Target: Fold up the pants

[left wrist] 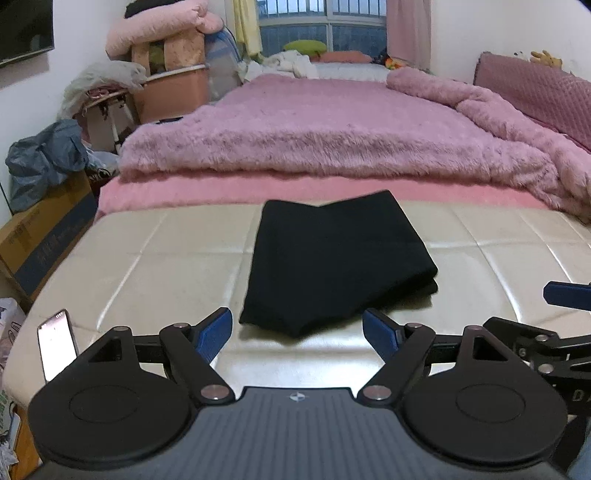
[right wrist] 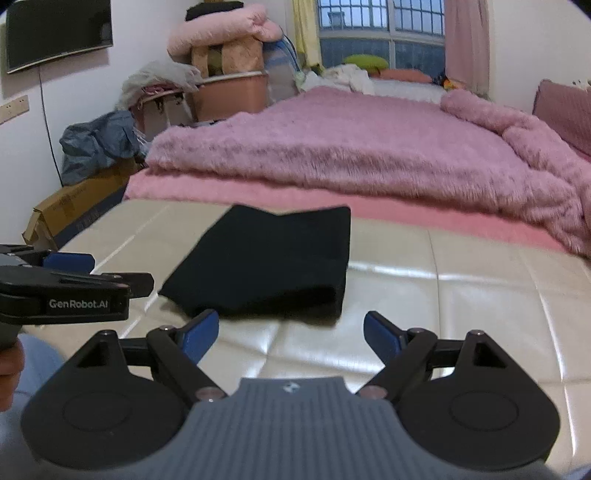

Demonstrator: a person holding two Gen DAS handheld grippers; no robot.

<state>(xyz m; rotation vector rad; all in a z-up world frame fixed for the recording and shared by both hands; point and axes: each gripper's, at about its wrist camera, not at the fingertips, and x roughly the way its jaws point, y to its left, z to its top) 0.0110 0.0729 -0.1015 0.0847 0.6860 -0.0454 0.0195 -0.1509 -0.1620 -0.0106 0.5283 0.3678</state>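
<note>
Now | pants (left wrist: 332, 258) folded on bench (left wrist: 147, 258), beyond both grippers | left gripper (left wrist: 297, 334), right gripper (right wrist: 290, 334) fingers wide apart, empty

Both views are fairly bright, lit by soft, even indoor light, while the window (left wrist: 325, 26) at the far end shows a dull blue. White glare streaks lie on the glossy cream bench top (right wrist: 461, 291), and the black pants (left wrist: 332, 258) are so dark that their folds barely show; they cast a faint shadow at their near edge. The fisheye lens bends the walls and bed (left wrist: 332, 125) toward the dark corners. Slight blur softens everything.
</note>
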